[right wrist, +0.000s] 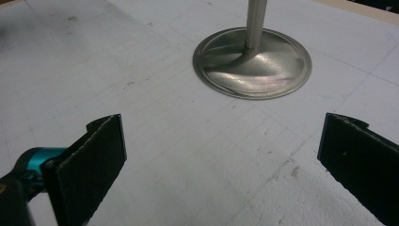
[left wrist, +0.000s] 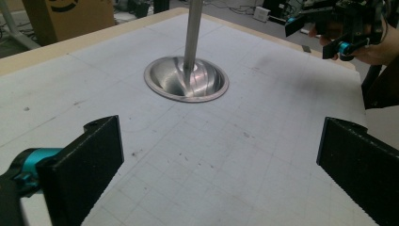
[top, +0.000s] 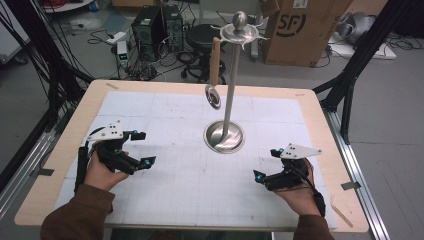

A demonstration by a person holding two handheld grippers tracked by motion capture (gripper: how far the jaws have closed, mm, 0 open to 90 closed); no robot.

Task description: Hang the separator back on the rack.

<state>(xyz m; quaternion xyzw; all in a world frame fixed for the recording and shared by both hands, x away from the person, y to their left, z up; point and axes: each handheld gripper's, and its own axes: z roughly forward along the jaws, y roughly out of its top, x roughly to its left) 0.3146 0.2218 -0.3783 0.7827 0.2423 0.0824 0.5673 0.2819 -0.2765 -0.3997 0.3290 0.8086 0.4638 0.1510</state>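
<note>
A steel utensil stand [top: 231, 90] rises from a round base [top: 224, 136] at the middle of the white gridded mat; its base [left wrist: 186, 80] [right wrist: 252, 63] shows in both gripper views. A wooden-handled utensil [top: 214, 65] with a round metal head hangs from the stand's top disc. My left gripper [top: 144, 148] is held open over the mat, left of the base, jaws wide with nothing between them [left wrist: 221, 165]. My right gripper [top: 266, 163] is open at the right of the base, likewise empty [right wrist: 221, 160]. The right gripper [left wrist: 329, 33] also appears far off in the left gripper view.
The wooden table [top: 320, 125] carries a white mat [top: 165, 110]. Behind it stand computer cases [top: 155, 25], a black stool [top: 202, 37], a cardboard box [top: 300, 30] and cables on the floor. Black frame posts [top: 350, 90] flank the table.
</note>
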